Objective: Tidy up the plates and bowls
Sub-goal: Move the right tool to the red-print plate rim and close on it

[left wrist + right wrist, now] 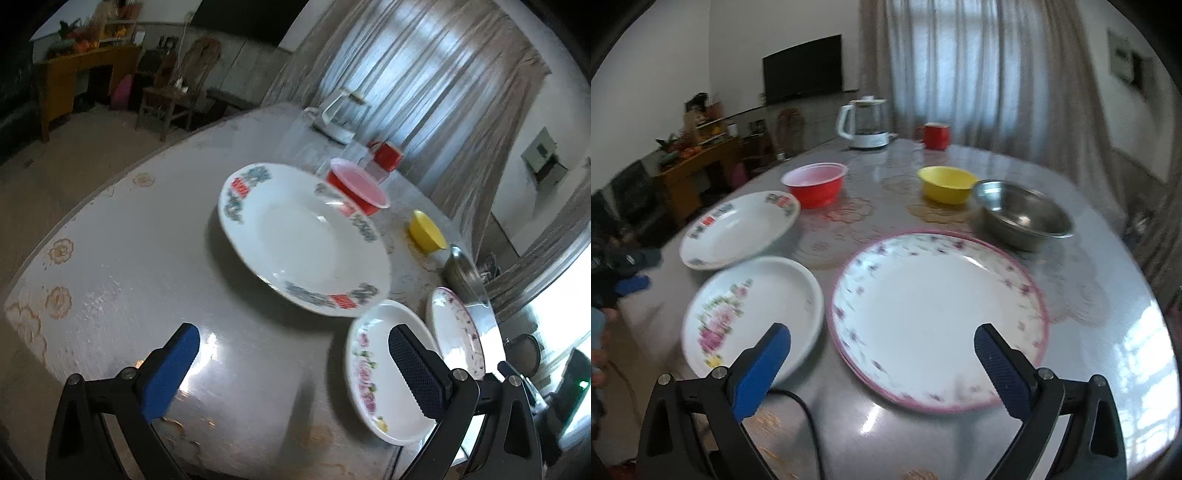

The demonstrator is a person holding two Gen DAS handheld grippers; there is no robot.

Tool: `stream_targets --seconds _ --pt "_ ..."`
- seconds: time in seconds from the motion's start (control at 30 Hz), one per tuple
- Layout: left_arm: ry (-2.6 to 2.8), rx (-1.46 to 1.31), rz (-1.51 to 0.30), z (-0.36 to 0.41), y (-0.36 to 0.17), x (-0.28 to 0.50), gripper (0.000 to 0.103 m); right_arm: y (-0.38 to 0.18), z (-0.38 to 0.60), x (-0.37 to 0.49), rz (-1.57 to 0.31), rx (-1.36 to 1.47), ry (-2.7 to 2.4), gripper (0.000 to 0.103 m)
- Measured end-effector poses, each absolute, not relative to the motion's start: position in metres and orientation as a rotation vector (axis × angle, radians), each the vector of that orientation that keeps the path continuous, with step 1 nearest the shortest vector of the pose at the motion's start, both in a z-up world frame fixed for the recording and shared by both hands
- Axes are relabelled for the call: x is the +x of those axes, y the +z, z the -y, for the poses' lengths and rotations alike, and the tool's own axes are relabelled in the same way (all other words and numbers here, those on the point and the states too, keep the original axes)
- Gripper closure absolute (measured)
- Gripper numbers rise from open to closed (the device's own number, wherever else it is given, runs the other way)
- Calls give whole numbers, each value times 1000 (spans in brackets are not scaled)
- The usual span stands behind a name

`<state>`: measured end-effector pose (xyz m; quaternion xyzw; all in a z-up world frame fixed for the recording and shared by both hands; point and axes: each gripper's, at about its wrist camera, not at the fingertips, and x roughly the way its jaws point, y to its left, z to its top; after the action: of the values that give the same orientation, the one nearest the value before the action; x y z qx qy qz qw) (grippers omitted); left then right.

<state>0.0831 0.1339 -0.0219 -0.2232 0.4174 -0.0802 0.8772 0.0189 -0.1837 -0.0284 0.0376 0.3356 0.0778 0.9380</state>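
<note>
In the left wrist view a large white plate with blue-and-red rim pattern (303, 240) lies ahead on the table. A small rose plate (373, 373) and a pink-rimmed plate (456, 332) lie to its right. My left gripper (293, 363) is open and empty above the table. In the right wrist view my right gripper (882, 360) is open and empty over the near edge of the pink-rimmed plate (938, 314). The rose plate (753, 314) and patterned plate (738, 229) lie left. A red bowl (816, 184), yellow bowl (945, 182) and steel bowl (1023, 214) stand behind.
A white kettle (866, 123) and a red mug (936, 134) stand at the table's far side. A black cable (809, 424) runs over the near table edge. Curtains hang behind the table. Chairs and a wooden sideboard stand at the far left.
</note>
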Motion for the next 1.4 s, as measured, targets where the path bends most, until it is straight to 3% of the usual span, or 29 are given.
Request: stream_targets --seconds 0.53,0.97,1.13,1.4 --pt "-30 -610 -929 -194 -44 150 0 -17 154 144 -891 253 369 27" --pt "-135 -479 -940 -176 -45 187 0 -18 99 209 -1109 5 602 28" --pt "-121 -492 -936 -177 -49 191 1 -34 97 243 -1166 134 597 28" --pt "-152 -475 -907 -175 -49 192 1 -62 99 271 -1173 401 609 46"
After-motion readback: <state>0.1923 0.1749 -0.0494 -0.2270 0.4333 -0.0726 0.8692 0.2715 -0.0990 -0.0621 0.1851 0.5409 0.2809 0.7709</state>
